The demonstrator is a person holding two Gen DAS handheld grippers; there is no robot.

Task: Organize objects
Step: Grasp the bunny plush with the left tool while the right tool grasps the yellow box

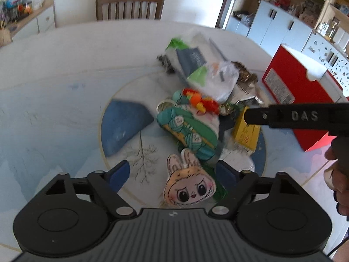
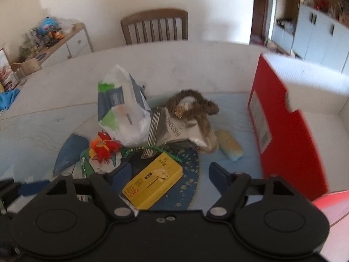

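A pile of small things lies on the round painted disc (image 1: 125, 128) of the table. A flat bunny-face toy (image 1: 188, 185) lies between the fingers of my left gripper (image 1: 173, 174), which is open with a clear gap on its left side. Behind the toy is a green knitted item (image 1: 189, 131) with a red-orange flower (image 1: 201, 102). My right gripper (image 2: 170, 174) is open around the near end of a yellow box (image 2: 153, 180); one of its fingers (image 1: 261, 115) reaches in over that box (image 1: 245, 134).
Further back lie a white plastic bag (image 2: 126, 120), a grey packet (image 2: 174, 128), a brown furry loop (image 2: 192, 102) and a pale oblong bar (image 2: 230, 147). An open red box (image 2: 281, 126) stands at the right. A wooden chair (image 2: 154, 26) stands behind the table. A hand (image 1: 340, 174) shows at the right edge.
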